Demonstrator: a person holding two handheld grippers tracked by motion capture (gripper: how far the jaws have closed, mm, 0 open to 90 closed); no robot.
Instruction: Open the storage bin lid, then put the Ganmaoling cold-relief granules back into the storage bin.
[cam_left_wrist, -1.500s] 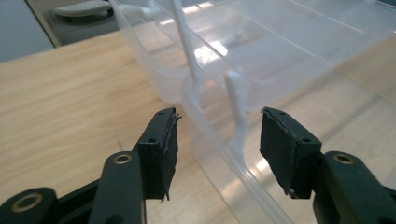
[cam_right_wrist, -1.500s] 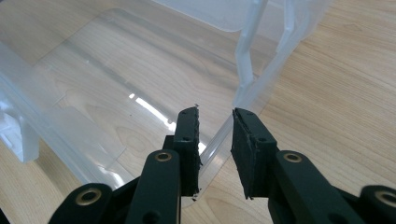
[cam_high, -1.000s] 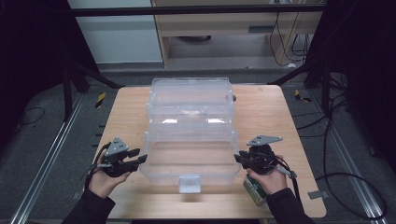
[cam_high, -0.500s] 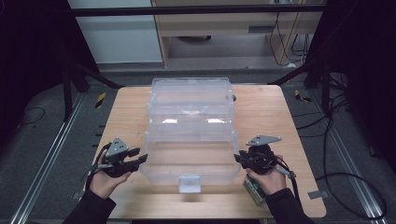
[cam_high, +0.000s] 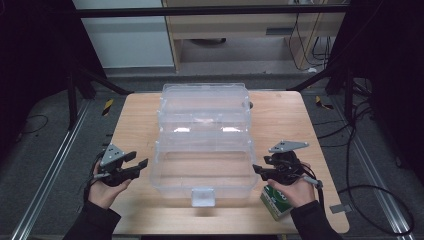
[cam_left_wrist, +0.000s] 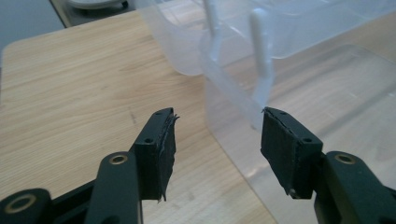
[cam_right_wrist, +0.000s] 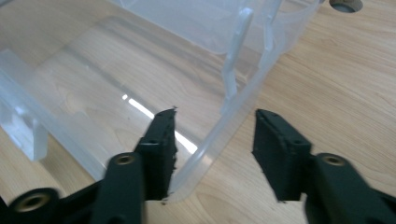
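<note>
Storage box (cam_high: 202, 150), clear plastic, lid thrown back toward the far side, sits mid-surface (cam_high: 135, 120) with its long axis running left to right across the person's front and its latch tab (cam_high: 202, 196) at the near edge. Left tongs (cam_high: 136, 164) hover at the box's left end, right tongs (cam_high: 257, 170) at its right end; each hand about equally close to its own end wall, so neither has the advantage. Both pairs of jaws have just been opening. Left tongs stand spread: in the left gripper view the box's end wall and a white hinge strut (cam_left_wrist: 261, 60) rise just beyond the jaws, rim running up between them, pads clear of it as far as I can judge. Right tongs spread too: in the right gripper view the end wall's rim (cam_right_wrist: 219, 135) passes between the jaws, close against the left-hand pad (cam_right_wrist: 161, 149), though whether it touches is hard to tell through clear plastic; no squeeze evident. A small green-and-white carton (cam_high: 276, 200) lies on the surface under the right hand, just beside the box's near right corner. Coming move hinges on the box lying inward from both hands, so any grip would come from the two short ends.
</note>
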